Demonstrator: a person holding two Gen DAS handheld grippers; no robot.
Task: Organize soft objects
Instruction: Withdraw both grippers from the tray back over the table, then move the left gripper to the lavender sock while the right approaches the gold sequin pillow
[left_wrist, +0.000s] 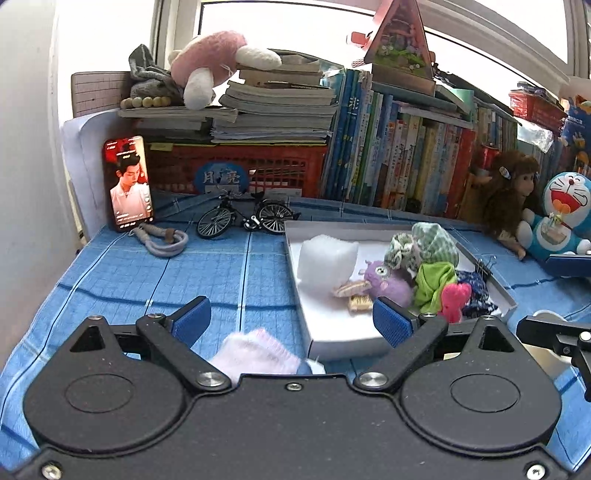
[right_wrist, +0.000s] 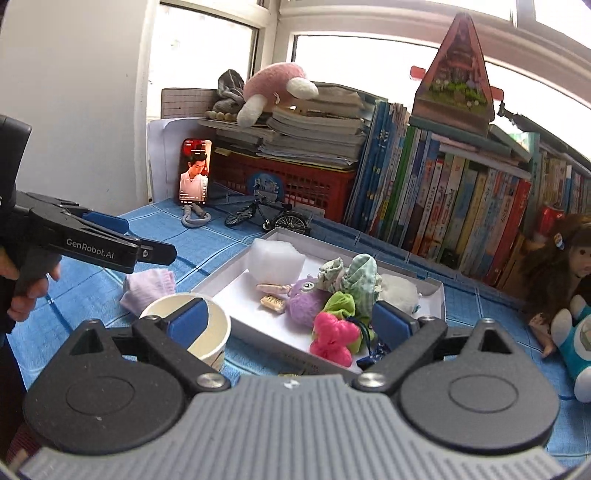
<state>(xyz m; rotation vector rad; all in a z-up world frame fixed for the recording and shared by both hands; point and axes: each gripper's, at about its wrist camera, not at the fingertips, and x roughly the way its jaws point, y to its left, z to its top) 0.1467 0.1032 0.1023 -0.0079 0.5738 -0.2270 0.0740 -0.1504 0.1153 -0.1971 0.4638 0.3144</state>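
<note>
Item: pale pink sock, loose on the blue cloth just beside the white box's near-left corner. Your left gripper hangs over it, fingers wide, empty. Right gripper: likewise wide, empty. Next: lower, pinch, box it.

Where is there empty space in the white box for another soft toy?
The white box is bare along its near-left side, between the white foam block and the pink plush. Its right half is crowded: purple plush, green cloths, checked fabric.
</note>
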